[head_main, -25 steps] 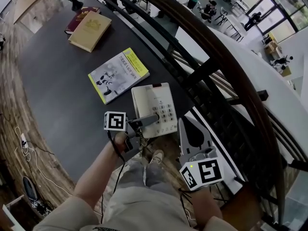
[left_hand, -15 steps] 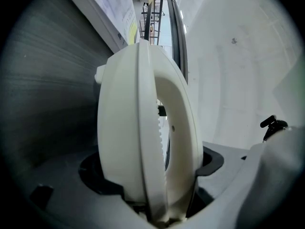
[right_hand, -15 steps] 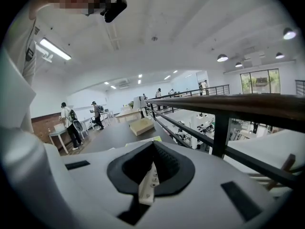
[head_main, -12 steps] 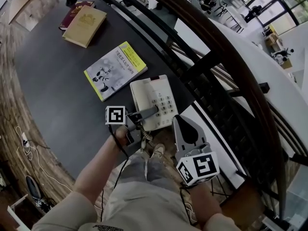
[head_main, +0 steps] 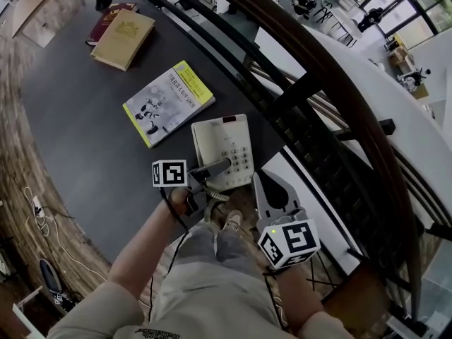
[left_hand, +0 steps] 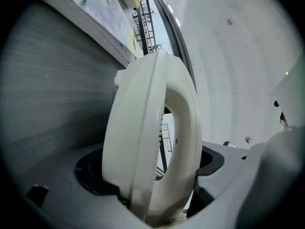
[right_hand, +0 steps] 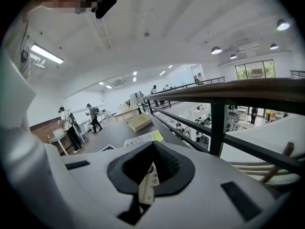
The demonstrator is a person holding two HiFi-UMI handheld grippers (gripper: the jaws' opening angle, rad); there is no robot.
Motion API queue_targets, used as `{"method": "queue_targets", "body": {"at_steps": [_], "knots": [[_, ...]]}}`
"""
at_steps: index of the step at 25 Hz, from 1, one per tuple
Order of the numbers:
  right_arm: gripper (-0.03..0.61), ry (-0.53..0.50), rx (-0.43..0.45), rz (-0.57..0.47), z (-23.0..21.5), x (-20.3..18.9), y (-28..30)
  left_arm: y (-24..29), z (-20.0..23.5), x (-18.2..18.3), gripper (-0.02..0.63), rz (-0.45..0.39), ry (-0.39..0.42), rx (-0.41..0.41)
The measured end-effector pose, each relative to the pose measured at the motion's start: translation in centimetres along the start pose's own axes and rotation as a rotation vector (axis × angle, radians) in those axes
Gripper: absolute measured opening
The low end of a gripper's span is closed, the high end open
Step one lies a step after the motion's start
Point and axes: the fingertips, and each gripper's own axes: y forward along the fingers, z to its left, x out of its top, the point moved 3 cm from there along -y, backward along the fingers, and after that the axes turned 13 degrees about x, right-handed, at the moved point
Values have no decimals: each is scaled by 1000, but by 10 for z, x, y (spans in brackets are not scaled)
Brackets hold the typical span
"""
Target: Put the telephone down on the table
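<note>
1. The bench (head_main: 85,140) is a dark round top. Its right edge runs beside a black railing (head_main: 332,119), and the person stands at its near edge.
2. Three books lie flat on it. A yellow-edged book (head_main: 168,103) sits mid-bench, while a tan book (head_main: 123,37) and a red book (head_main: 106,14) sit towards the far-left edge. That leaves bare surface along the near-right edge, which is likely why the set-down is there.
3. The telephone (head_main: 224,141) is at that near-right edge, keypad up, just beside the yellow-edged book's near corner. From the head view I cannot tell whether its base is fully resting on the bench or held just above it.
4. The left gripper (head_main: 215,167) reaches in from the near edge. Its fingers (left_hand: 90,175) are clamped on the telephone's near end, gripping base and handset together, probably so the handset cannot slip off its cradle.
5. The right gripper (head_main: 263,181) is off the bench's near-right edge, beside the telephone but apart from it. Its fingers are drawn together on nothing, so it seems to be only standing by.
6. The task looks nearly done; what remains is settling the telephone flat and letting go.
</note>
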Motion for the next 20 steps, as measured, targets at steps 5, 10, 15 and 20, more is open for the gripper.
{"method": "queue_targets", "body": {"at_steps": [5,10,15,20], "knots": [[2,2,-14,16,-3,-4,0,-6,4,7,434,-37,35,115],[2,90,20,6,-1,-9,1,-9,7,12,443,-73,41,213],[2,76,14,19,2,-11,-1,-20,15,13,446,-102,57,354],[2,41,-2,38,3,-11,-4,-22,17,12,446,-112,77,439]]}}
